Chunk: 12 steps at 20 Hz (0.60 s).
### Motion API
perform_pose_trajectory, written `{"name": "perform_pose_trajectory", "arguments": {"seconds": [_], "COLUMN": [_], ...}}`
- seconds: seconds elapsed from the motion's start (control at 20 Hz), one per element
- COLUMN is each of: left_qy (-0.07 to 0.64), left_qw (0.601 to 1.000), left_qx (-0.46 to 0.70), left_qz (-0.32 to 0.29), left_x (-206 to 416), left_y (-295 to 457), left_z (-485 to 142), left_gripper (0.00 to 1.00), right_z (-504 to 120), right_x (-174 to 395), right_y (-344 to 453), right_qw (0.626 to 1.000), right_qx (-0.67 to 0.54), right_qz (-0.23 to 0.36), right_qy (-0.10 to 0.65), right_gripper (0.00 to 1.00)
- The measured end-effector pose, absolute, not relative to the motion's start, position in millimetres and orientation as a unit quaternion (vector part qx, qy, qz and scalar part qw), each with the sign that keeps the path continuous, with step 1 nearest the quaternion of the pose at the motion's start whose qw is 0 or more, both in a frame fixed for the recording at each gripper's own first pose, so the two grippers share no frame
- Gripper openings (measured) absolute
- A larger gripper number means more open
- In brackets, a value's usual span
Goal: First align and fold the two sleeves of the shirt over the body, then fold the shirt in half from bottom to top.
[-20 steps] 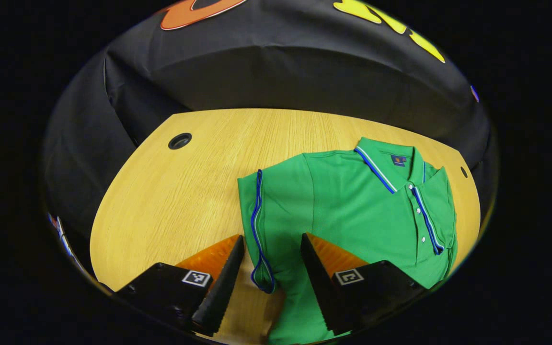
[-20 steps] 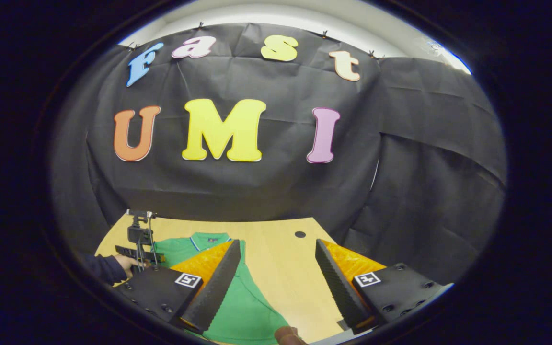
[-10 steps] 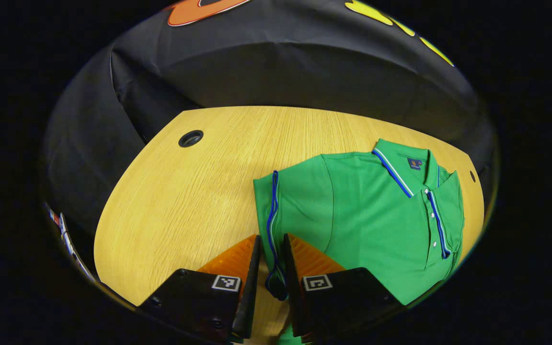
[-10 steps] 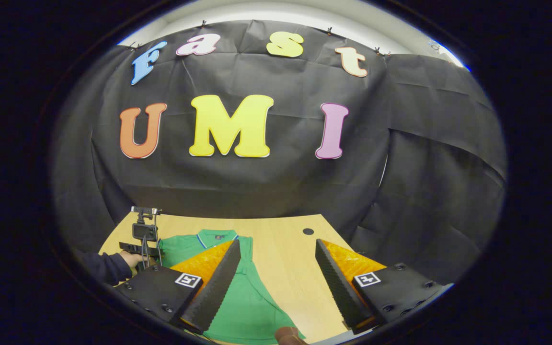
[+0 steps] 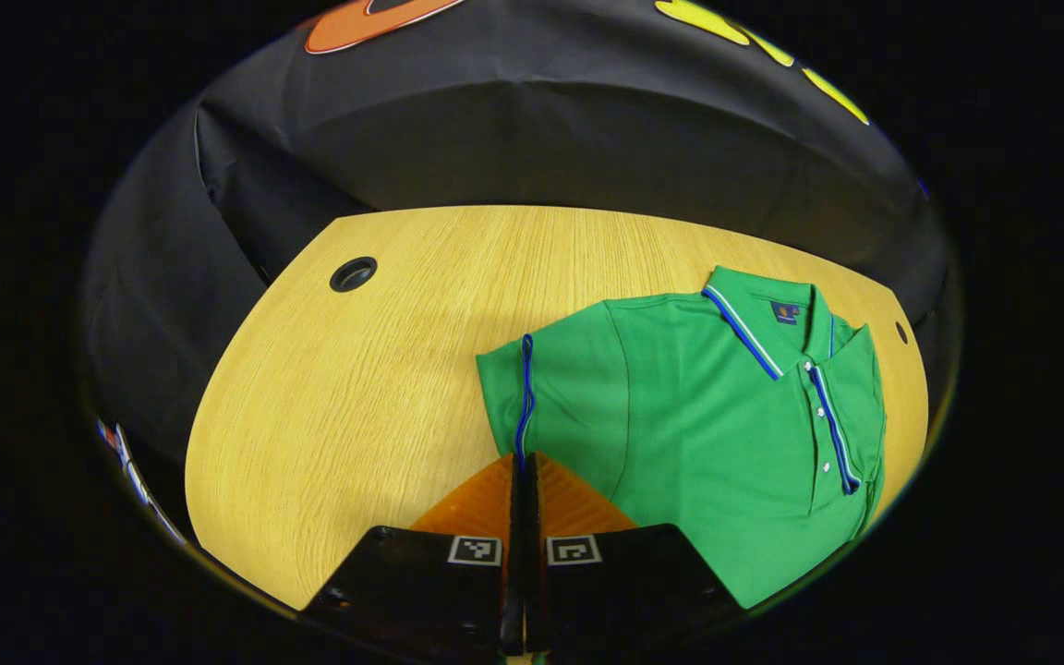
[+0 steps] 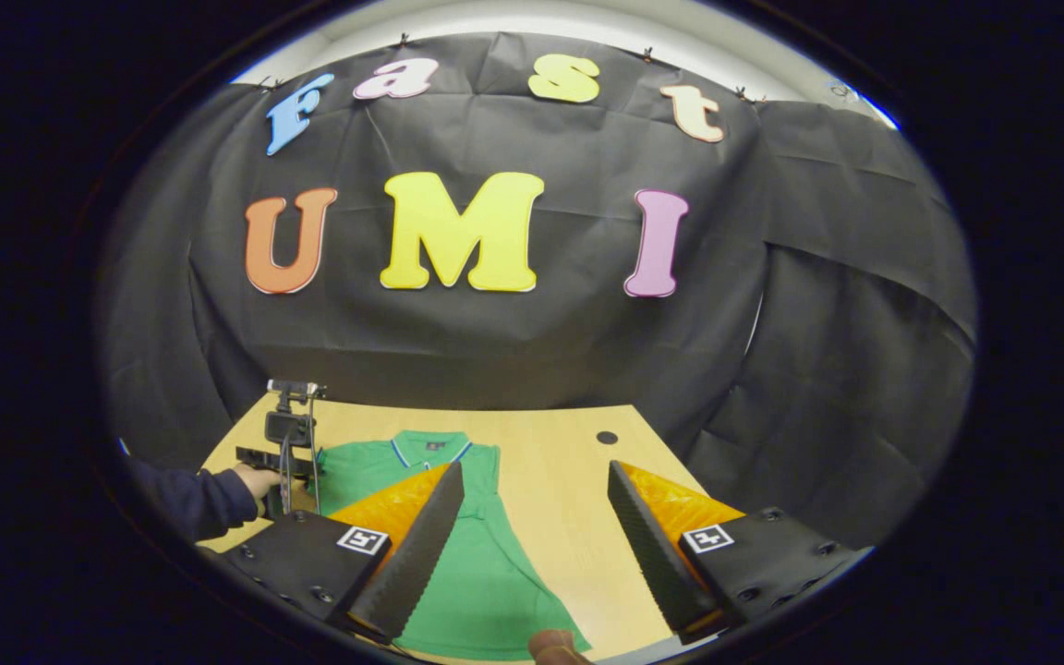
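Green knit polo shirt (image 5: 726, 434) with blue-piped sleeve (image 5: 525, 397), flat on wood-grain surface (image 5: 356, 388) near right edge. Left gripper (image 5: 523, 489) pinching sleeve hem; right gripper (image 6: 532, 526) spread above shirt.

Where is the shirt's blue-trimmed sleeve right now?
In the left gripper view the sleeve lies just ahead of the left gripper, whose fingers are closed on its blue-trimmed cuff edge, left of the shirt's collar on the wooden table.

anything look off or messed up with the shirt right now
Nothing stands out. The green shirt lies flat on the wooden table, its left sleeve spread out, with the left gripper closed at the blue-trimmed cuff.
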<state>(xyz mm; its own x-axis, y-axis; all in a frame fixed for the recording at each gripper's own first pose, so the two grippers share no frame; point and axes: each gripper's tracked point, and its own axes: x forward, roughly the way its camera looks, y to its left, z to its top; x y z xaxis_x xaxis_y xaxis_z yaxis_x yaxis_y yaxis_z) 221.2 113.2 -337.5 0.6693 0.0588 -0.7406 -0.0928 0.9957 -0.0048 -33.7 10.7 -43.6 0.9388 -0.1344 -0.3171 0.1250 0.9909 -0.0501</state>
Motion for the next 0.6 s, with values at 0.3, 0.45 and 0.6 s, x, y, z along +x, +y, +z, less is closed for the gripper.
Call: {"name": "perform_pose_trajectory", "arguments": {"seconds": [0.3, 0.45, 0.6], "left_qy": [0.374, 0.363, 0.363], "left_qw": [0.927, 0.931, 0.930], "left_qx": [0.011, 0.034, 0.059], "left_qz": [0.017, -0.007, -0.033], "left_x": [226, 230, 232], "left_y": [88, 60, 30], "left_z": [-300, -286, -284], "left_gripper": [0.04, 0.03, 0.04], "right_z": [-50, -54, -56], "right_x": [-37, -38, -43], "right_y": [6, 2, -6], "right_qw": [0.984, 0.983, 0.982], "right_qx": [-0.003, 0.001, 0.003], "right_qz": [-0.064, -0.066, -0.073], "right_qy": [0.168, 0.172, 0.176], "right_gripper": [0.99, 0.99, 0.99]}}
